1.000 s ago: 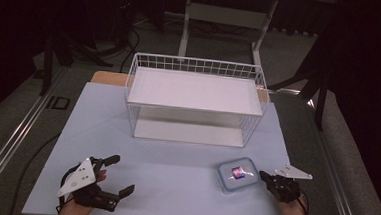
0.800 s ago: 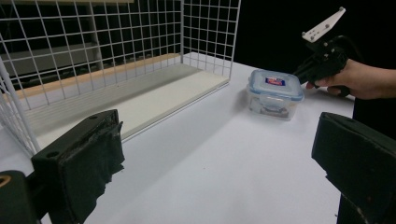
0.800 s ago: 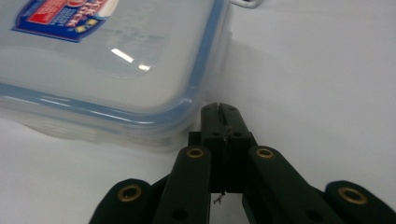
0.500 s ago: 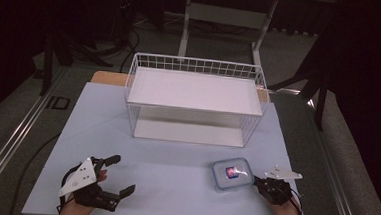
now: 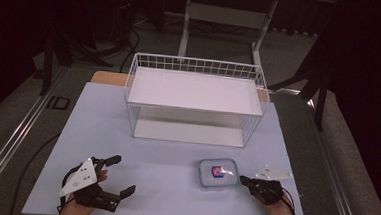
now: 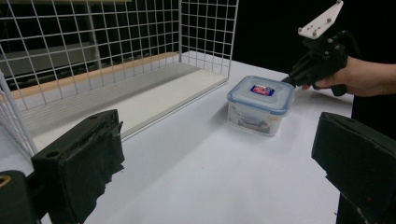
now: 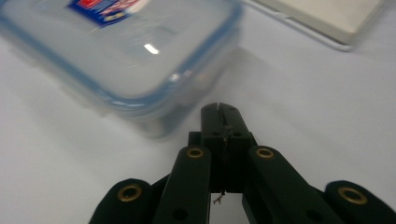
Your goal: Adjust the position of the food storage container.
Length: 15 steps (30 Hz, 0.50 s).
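Note:
A small clear food box with a blue-rimmed lid and a red and blue label [image 5: 218, 172] [image 6: 259, 102] [image 7: 121, 51] sits on the white table, in front of the wire basket's right end. My right gripper [image 5: 243, 180] [image 7: 219, 108] is shut with nothing between its jaws, its tip close against the box's right side. From the left gripper view, that right gripper [image 6: 287, 80] reaches the rim of the lid. My left gripper [image 5: 119, 174] rests open near the front left of the table, well apart from the box, with nothing between its pads [image 6: 79, 158].
A white wire basket [image 5: 196, 68] [image 6: 116, 42] with a white shelf board stands across the middle back of the table. A wooden strip shows behind it. Dark floor, cables and stand legs surround the table [image 5: 165, 166].
My right gripper has slid left along the table, from a short way off the box to right against its right side. The left gripper and the box have not moved.

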Available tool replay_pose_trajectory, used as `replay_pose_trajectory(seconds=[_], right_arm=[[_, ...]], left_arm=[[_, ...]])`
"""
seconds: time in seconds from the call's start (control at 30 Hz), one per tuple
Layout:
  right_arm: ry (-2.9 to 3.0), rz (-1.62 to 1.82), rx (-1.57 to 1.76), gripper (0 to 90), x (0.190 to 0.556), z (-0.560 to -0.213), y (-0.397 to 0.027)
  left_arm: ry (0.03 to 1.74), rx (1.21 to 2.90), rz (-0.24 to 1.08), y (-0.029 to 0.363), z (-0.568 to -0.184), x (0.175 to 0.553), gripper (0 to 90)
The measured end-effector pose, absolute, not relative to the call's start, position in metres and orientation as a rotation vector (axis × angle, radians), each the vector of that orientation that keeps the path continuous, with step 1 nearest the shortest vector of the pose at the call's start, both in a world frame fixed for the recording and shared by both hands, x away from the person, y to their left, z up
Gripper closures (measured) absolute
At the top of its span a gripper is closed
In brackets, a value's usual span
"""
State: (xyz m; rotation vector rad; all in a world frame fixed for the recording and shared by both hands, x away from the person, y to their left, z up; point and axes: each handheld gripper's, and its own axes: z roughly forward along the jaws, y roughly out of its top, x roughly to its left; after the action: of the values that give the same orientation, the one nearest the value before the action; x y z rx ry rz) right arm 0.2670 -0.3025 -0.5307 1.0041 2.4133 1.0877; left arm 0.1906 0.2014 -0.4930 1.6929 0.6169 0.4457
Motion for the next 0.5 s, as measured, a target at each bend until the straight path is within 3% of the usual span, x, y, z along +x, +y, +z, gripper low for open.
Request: replay_pose_trajectory(seconds=[0.5], right_arm=[[2.453,1.141,1.02,90.0,0.272,-0.523,-0.281]], left_arm=[[0.611,1.699,0.443,0.2,-0.493,0.19,2.8]])
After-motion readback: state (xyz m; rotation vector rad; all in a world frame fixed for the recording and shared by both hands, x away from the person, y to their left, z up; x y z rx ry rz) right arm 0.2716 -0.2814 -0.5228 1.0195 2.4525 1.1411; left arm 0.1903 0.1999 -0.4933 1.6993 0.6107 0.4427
